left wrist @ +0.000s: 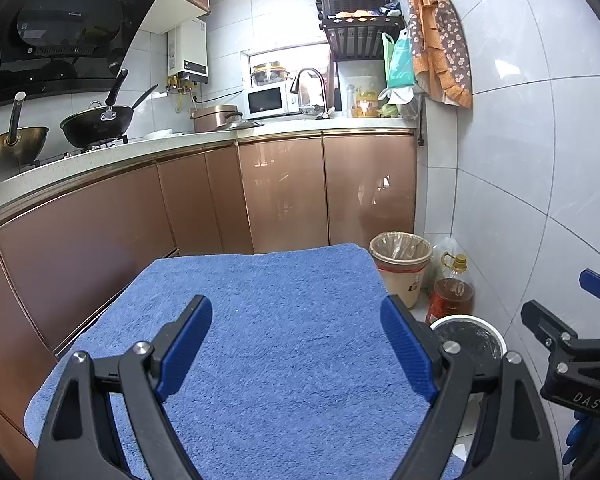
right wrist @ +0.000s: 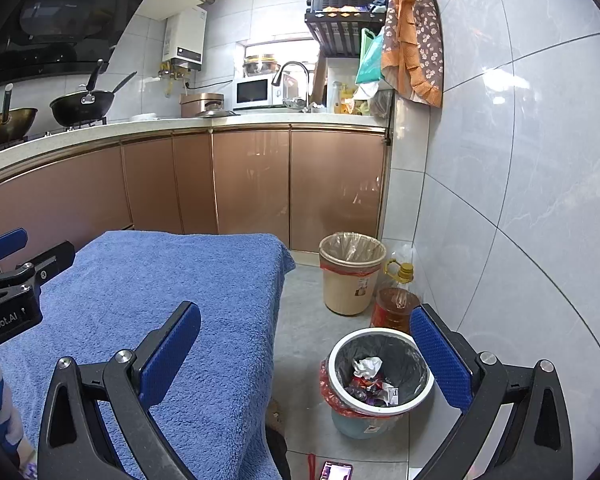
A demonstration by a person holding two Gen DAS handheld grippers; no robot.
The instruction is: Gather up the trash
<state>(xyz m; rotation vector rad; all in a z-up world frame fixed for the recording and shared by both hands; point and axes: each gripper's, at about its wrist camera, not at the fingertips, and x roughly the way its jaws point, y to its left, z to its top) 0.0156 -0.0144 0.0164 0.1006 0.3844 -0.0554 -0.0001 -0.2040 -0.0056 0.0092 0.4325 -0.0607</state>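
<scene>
A towel-covered worktop [right wrist: 172, 288] stood in front of the kitchen cabinets [right wrist: 252, 184]. To its right, on the floor, sat a lined bin [right wrist: 380, 380] holding crumpled trash [right wrist: 370, 380]. Behind that bin stood an oil bottle [right wrist: 396, 304] and a second bin [right wrist: 352, 272], near the wall. A phone [right wrist: 336, 471] lay on the floor nearer the viewer.

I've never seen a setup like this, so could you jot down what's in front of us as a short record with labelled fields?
Place: home kitchen with brown cabinets
Work surface: blue towel, nothing on it
Near bin: white-rimmed bin on the floor right of the towel, holding crumpled paper and wrappers
Far bin: beige bin, lined; contents not visible
Beside the bins: oil bottle
Left gripper: open, empty, over the towel
Right gripper: open, empty
Floor: phone, screen lit
</scene>
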